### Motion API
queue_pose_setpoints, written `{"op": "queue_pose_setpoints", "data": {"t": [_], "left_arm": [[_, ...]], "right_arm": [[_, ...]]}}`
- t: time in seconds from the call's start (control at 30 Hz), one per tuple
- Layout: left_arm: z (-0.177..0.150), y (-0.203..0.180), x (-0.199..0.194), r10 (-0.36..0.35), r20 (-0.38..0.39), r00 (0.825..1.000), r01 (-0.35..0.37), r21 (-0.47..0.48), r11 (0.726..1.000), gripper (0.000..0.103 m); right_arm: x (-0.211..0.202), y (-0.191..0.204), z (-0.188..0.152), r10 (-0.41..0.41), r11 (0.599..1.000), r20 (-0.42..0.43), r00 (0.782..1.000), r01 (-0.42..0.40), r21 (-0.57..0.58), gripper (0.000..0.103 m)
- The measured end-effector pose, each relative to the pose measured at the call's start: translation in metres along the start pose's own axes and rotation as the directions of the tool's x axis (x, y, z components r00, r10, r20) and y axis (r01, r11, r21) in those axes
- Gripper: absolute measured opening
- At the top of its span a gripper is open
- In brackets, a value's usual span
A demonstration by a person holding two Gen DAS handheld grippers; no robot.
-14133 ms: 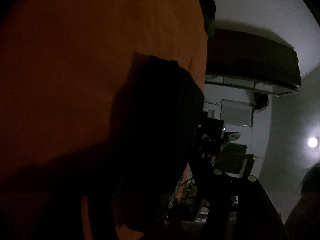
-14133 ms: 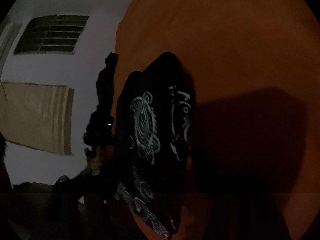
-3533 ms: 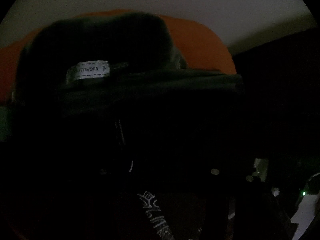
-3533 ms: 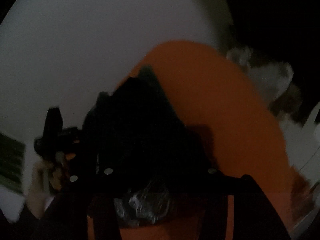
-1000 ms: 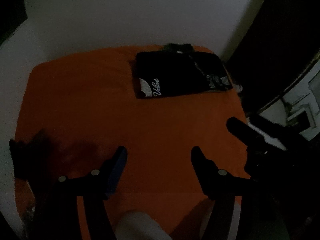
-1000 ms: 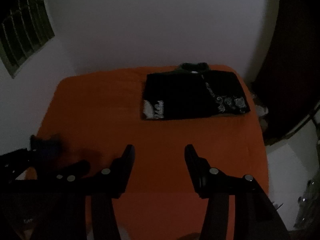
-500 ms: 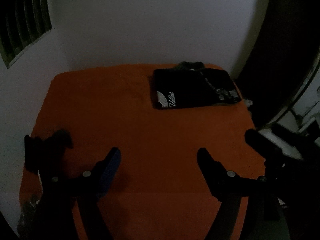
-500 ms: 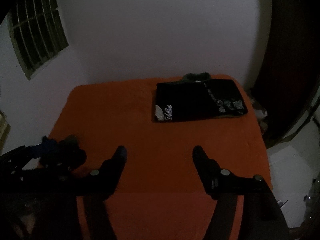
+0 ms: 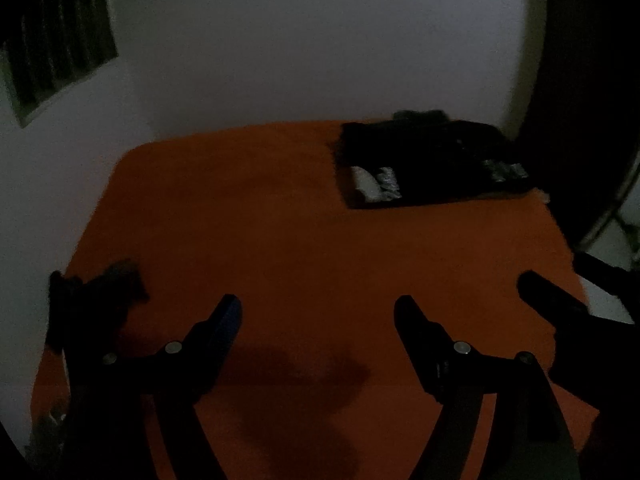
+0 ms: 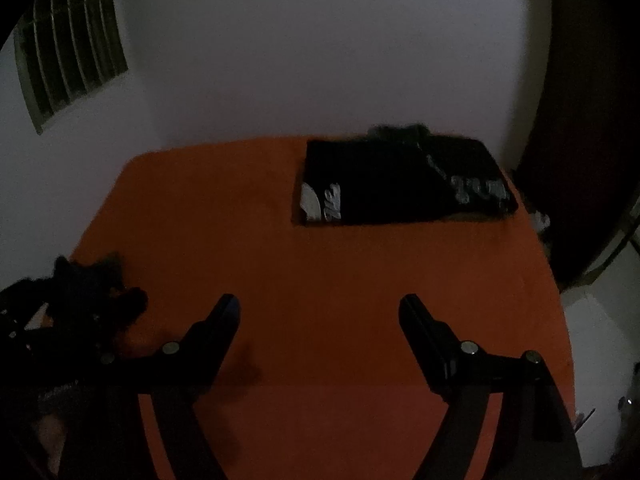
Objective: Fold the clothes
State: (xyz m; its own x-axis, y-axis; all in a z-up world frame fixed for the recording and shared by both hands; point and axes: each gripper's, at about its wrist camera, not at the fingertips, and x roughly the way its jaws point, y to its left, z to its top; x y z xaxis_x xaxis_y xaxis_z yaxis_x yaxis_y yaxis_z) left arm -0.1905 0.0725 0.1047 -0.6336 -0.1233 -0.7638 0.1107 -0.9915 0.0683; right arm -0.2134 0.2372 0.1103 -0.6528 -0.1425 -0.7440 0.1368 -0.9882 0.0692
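A black garment with white print lies folded into a flat rectangle (image 9: 432,164) at the far right corner of the orange table (image 9: 280,240); it also shows in the right wrist view (image 10: 400,184). My left gripper (image 9: 318,312) is open and empty, held above the near part of the table. My right gripper (image 10: 320,312) is open and empty too, well short of the garment. The scene is dim.
A dark lump (image 9: 100,284) sits at the table's left edge, also seen in the right wrist view (image 10: 92,280); I cannot tell what it is. White walls stand behind and to the left, with a barred window (image 10: 68,48). A dark doorway (image 10: 580,120) is at right.
Both grippers have pulled back and risen from the folded garment, and their jaws have opened wider over the last second. The garment lies still.
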Motion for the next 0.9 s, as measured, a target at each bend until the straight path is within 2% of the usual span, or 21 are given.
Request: {"op": "queue_pose_setpoints", "data": {"t": [0.1,0.17,0.2,0.3,0.43,0.6,0.7,0.73,0.83,0.9], "left_arm": [[-0.043,0.003,0.007,-0.005,0.011,1.000,0.006,-0.027,1.000,0.079],[-0.076,0.003,0.012,-0.021,-0.002,1.000,0.021,-0.034,0.999,0.079],[-0.092,0.004,0.013,-0.038,-0.022,0.999,0.037,-0.027,0.999,0.079],[-0.121,0.011,0.010,-0.109,-0.088,0.990,0.107,-0.030,0.994,0.079],[-0.131,0.028,0.000,-0.173,-0.133,0.976,0.166,-0.063,0.984,0.079],[-0.113,0.047,-0.024,-0.109,-0.075,0.991,0.104,-0.067,0.992,0.079],[-0.113,0.055,-0.038,-0.123,-0.066,0.990,0.115,-0.113,0.987,0.079],[-0.114,0.054,-0.040,-0.140,-0.080,0.987,0.129,-0.126,0.984,0.079],[-0.120,0.049,-0.047,-0.192,-0.122,0.974,0.176,-0.132,0.976,0.079],[-0.125,0.044,-0.052,-0.173,-0.134,0.976,0.159,-0.107,0.981,0.079]], "right_arm": [[0.007,0.007,-0.032,0.036,0.999,-0.020,0.999,-0.036,-0.003,0.083],[0.005,0.011,-0.060,0.092,0.996,-0.004,0.996,-0.092,0.003,0.094],[0.004,0.012,-0.072,0.107,0.994,-0.003,0.994,-0.107,0.009,0.101],[0.003,0.017,-0.102,0.125,0.992,-0.009,0.992,-0.125,0.033,0.101],[-0.003,0.021,-0.117,0.104,0.993,-0.011,0.994,-0.103,0.054,0.101],[-0.032,0.033,-0.123,0.037,0.999,0.076,0.996,-0.036,-0.019,0.101],[-0.048,0.040,-0.127,-0.001,0.999,0.118,0.993,0.007,-0.053,0.101],[-0.052,0.042,-0.128,-0.002,0.998,0.118,0.993,0.009,-0.056,0.102],[-0.056,0.044,-0.130,0.058,0.998,0.064,0.996,-0.056,-0.034,0.102],[-0.059,0.043,-0.131,0.081,0.997,0.045,0.996,-0.081,-0.006,0.102]]}}
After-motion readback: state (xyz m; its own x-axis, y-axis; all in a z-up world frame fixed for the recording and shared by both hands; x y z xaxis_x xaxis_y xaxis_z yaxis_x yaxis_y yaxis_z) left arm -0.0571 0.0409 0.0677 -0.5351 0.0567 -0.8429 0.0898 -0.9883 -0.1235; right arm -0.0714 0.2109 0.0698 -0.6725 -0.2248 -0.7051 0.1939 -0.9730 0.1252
